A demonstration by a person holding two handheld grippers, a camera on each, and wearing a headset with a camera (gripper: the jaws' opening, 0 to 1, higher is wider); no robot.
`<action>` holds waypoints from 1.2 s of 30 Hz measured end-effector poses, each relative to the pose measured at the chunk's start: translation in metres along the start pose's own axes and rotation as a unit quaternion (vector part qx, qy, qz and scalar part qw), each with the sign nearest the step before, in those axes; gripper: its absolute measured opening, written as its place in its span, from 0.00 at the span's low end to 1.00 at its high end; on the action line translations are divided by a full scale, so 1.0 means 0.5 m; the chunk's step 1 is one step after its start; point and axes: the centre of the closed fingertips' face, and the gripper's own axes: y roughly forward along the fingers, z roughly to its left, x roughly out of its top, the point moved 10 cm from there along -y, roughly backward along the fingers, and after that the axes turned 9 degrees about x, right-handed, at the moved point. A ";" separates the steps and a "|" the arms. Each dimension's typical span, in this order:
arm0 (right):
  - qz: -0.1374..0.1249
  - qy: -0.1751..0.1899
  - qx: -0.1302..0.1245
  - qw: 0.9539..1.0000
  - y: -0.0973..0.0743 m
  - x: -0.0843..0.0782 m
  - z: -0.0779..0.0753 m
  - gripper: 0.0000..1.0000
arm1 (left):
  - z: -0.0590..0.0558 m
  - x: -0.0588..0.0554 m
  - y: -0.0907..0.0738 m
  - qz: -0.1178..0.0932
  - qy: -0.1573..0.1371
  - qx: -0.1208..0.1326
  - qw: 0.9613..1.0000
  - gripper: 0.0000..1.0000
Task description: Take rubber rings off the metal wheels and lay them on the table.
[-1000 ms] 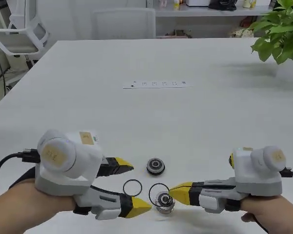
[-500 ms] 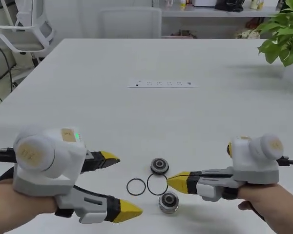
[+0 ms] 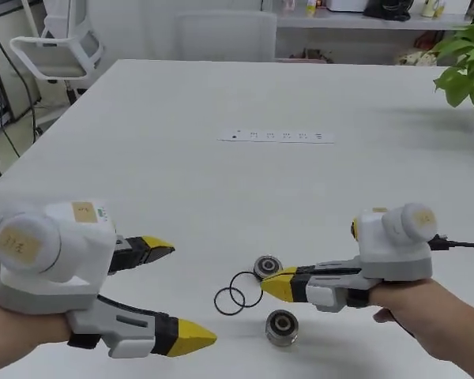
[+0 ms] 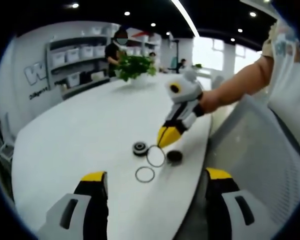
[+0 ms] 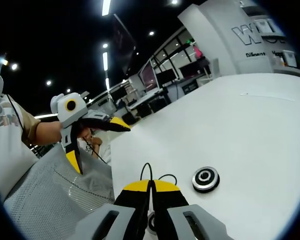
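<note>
Where the yellow-tipped jaws of the right gripper (image 3: 278,285) press fully together, they pinch the rim of one thin black rubber ring (image 3: 248,288), carried low over the white table (image 3: 221,197); whether its far edge touches the surface cannot be told. Item beside it: a smaller black rubber ring (image 3: 227,302), flat on the table, its outline overlapping the held one from where I stand. Item: small round metal wheel (image 3: 267,266), just behind the shut tips. Item: second metal wheel (image 3: 282,326), nearer the person, apart from both rings. Whether either wheel carries a ring is too small to tell. Item: left gripper (image 3: 182,292), jaws spread wide, holding nothing, well off to the side. Step judged: laying down a removed ring. The next move calls for lowering it flat and parting the jaws.
</note>
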 end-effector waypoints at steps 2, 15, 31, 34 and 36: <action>0.005 -0.002 0.001 1.000 0.008 0.001 -0.004 0.00 | 0.002 -0.003 -0.006 0.000 -0.004 0.005 1.000 0.80; 0.038 0.011 -0.009 0.999 0.041 -0.012 -0.030 0.00 | 0.007 -0.016 -0.016 0.004 -0.016 0.017 1.000 0.83; 0.045 0.044 -0.021 0.998 0.062 -0.022 -0.053 0.00 | 0.012 -0.022 -0.017 0.006 -0.023 0.019 1.000 0.84; 0.045 0.051 -0.021 0.997 0.065 -0.023 -0.056 0.00 | 0.013 -0.023 -0.018 0.006 -0.023 0.020 1.000 0.83; 0.050 0.049 -0.026 0.997 0.067 -0.025 -0.058 0.00 | 0.013 -0.024 -0.019 0.007 -0.024 0.020 0.999 0.83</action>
